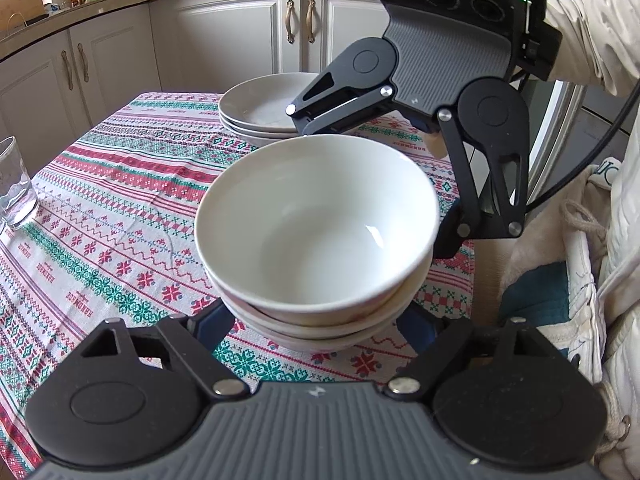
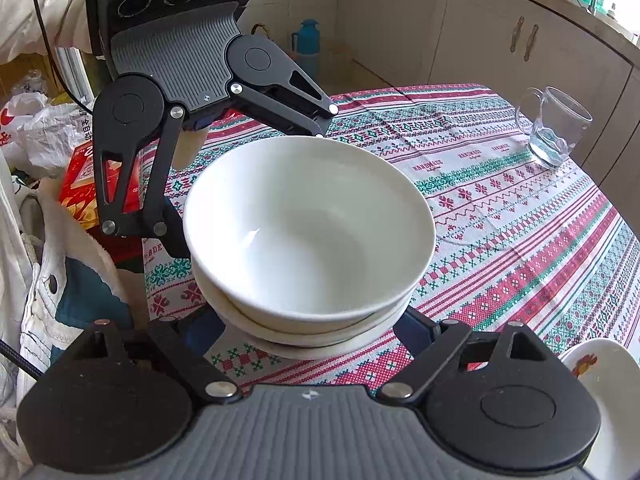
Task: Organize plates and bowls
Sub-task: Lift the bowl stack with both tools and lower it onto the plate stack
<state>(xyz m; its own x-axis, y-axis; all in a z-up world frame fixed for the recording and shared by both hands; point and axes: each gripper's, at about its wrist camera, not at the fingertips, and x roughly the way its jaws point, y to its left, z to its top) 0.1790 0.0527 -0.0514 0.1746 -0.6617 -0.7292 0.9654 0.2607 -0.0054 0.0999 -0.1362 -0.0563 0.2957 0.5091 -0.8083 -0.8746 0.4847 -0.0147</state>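
Three white bowls (image 1: 316, 220) (image 2: 308, 224) are nested in one stack on the patterned tablecloth (image 1: 120, 208). My left gripper (image 1: 316, 320) straddles the stack's near side, with its blue fingers (image 1: 214, 320) pressed against the lower bowls. From the opposite side my right gripper (image 2: 308, 324) holds the same stack, and its fingers (image 2: 414, 322) touch the bottom bowl's sides. I cannot tell whether the stack rests on the cloth. Behind it stands a stack of three pale shallow plates (image 1: 260, 108).
A drinking glass (image 1: 14, 184) stands at the table's left edge, and in the right wrist view a glass mug (image 2: 556, 128) stands far right. A flowered dish (image 2: 604, 392) lies at bottom right. Bags (image 2: 36, 128) and a padded chair crowd one side. Cabinets (image 1: 240, 36) line the back.
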